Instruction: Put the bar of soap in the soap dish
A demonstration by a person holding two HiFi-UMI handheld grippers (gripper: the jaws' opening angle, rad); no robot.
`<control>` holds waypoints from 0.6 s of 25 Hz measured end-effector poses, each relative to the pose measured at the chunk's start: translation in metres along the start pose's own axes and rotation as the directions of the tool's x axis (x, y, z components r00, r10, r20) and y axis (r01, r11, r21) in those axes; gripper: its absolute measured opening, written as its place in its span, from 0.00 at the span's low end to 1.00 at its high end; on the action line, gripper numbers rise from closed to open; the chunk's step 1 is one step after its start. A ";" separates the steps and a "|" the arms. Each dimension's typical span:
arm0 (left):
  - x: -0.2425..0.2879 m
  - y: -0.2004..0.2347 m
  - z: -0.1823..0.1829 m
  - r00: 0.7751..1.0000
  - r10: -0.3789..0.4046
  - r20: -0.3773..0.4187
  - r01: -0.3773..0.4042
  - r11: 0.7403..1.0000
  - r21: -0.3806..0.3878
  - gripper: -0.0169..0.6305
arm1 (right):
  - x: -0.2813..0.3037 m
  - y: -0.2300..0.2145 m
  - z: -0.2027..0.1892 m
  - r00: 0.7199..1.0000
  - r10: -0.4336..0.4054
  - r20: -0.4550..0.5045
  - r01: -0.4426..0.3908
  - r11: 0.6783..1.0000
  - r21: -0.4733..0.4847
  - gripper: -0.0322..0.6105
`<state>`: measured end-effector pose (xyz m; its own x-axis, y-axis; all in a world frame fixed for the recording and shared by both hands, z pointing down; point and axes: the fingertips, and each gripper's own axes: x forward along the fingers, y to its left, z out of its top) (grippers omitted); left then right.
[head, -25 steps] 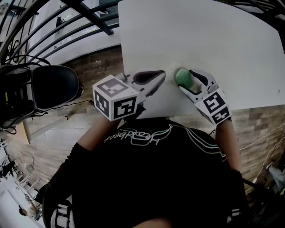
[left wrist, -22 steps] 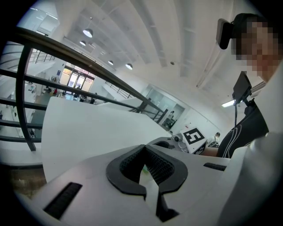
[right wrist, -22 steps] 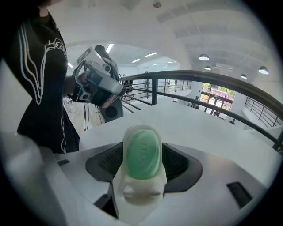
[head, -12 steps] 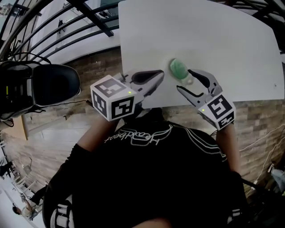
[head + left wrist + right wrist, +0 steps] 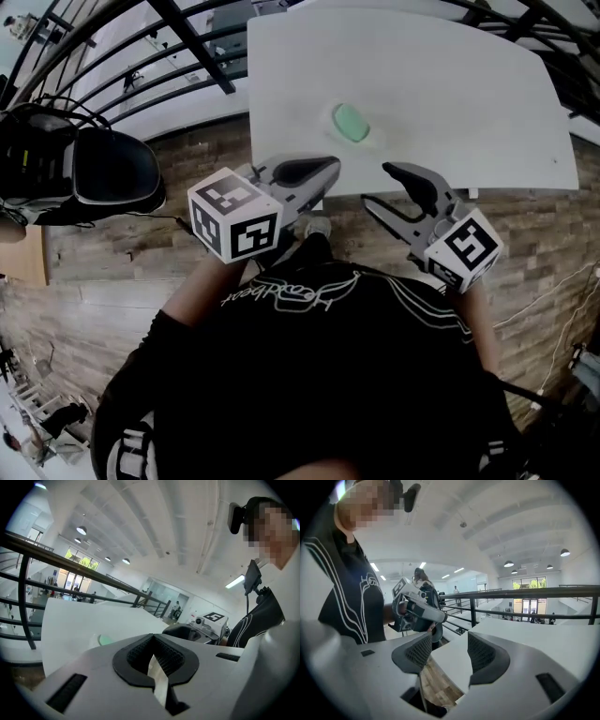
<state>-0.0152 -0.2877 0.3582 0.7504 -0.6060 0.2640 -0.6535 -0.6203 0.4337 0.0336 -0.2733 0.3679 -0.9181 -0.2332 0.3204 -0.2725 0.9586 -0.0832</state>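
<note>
The green bar of soap (image 5: pixel 352 122) lies in a pale, shallow soap dish (image 5: pixel 373 141) on the white table (image 5: pixel 469 84). It also shows as a green sliver (image 5: pixel 106 640) in the left gripper view. My right gripper (image 5: pixel 377 185) is open and empty, held over the table's near edge, short of the soap. In its own view the jaws (image 5: pixel 450 651) frame the table edge and the floor. My left gripper (image 5: pixel 328 169) is shut on nothing, beside the near left of the table. Its pads (image 5: pixel 152 641) touch.
A black office chair (image 5: pixel 112 178) stands at the left on the wood-pattern floor. A dark railing (image 5: pixel 178 37) runs behind the table's left side. The person's black shirt fills the lower head view. The right gripper (image 5: pixel 206 620) shows in the left gripper view.
The right gripper has opened and let go of the soap, which now rests in the dish. Both grippers have drawn back toward the person, away from the soap.
</note>
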 end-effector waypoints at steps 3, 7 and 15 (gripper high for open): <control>-0.013 -0.035 0.000 1.000 -0.007 0.020 0.007 0.999 0.033 0.04 | -0.026 0.025 0.014 0.999 -0.011 0.040 0.012 1.000 -0.023 0.40; -0.028 -0.078 0.002 0.999 -0.023 0.042 0.019 0.996 0.088 0.04 | -0.055 0.051 0.034 0.993 -0.040 0.107 0.044 0.998 -0.040 0.40; -0.054 -0.161 -0.012 0.996 -0.066 0.065 0.056 0.987 0.152 0.04 | -0.111 0.102 0.041 0.980 -0.081 0.180 0.083 0.997 -0.005 0.15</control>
<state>0.0511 -0.1486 0.2845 0.7839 -0.5946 0.1786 -0.6182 -0.7214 0.3119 0.0955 -0.1561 0.2849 -0.9298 -0.3357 0.1511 -0.3465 0.9366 -0.0516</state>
